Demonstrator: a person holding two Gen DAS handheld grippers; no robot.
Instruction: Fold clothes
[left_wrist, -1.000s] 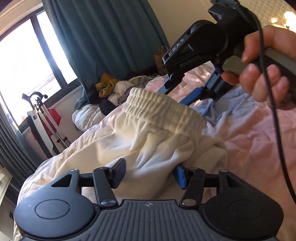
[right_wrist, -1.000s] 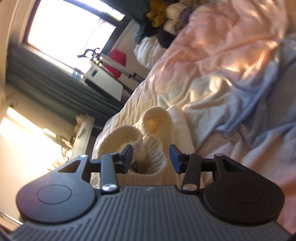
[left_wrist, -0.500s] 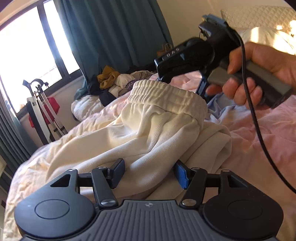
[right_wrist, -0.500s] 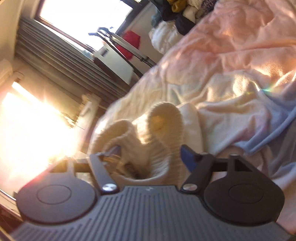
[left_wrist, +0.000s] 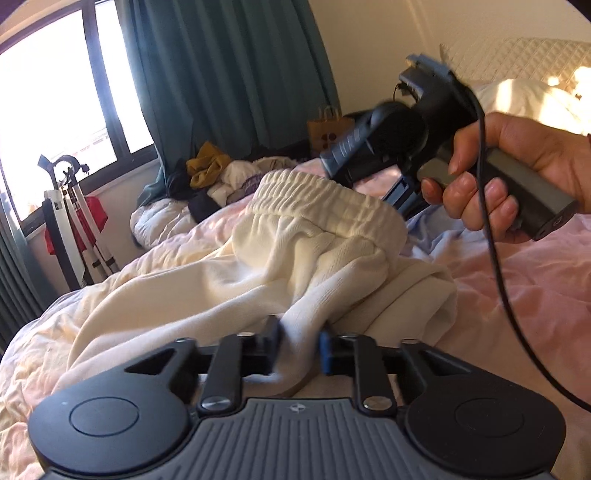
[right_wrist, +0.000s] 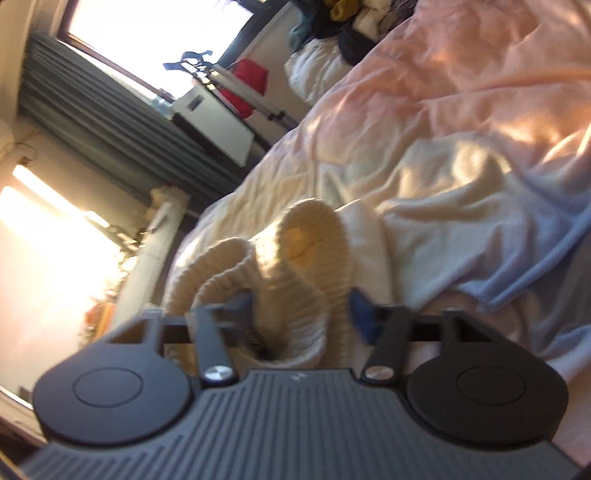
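Cream sweatpants lie crumpled on the bed with their elastic waistband raised at the far end. My left gripper is shut on a fold of the near cream fabric. A hand holds my right gripper at the waistband's right end. In the right wrist view the ribbed waistband is bunched between the fingers of that gripper and touches both pads, which are blurred.
Pink bedding covers the bed. A light blue garment lies beside the sweatpants on the right. A pile of clothes and a paper bag sit by the teal curtain. A folded rack stands under the window.
My left gripper has gone from open around the cream fabric to shut on it. The right gripper's fingers spread wider, then narrowed onto the bunched waistband, and it shifted right.
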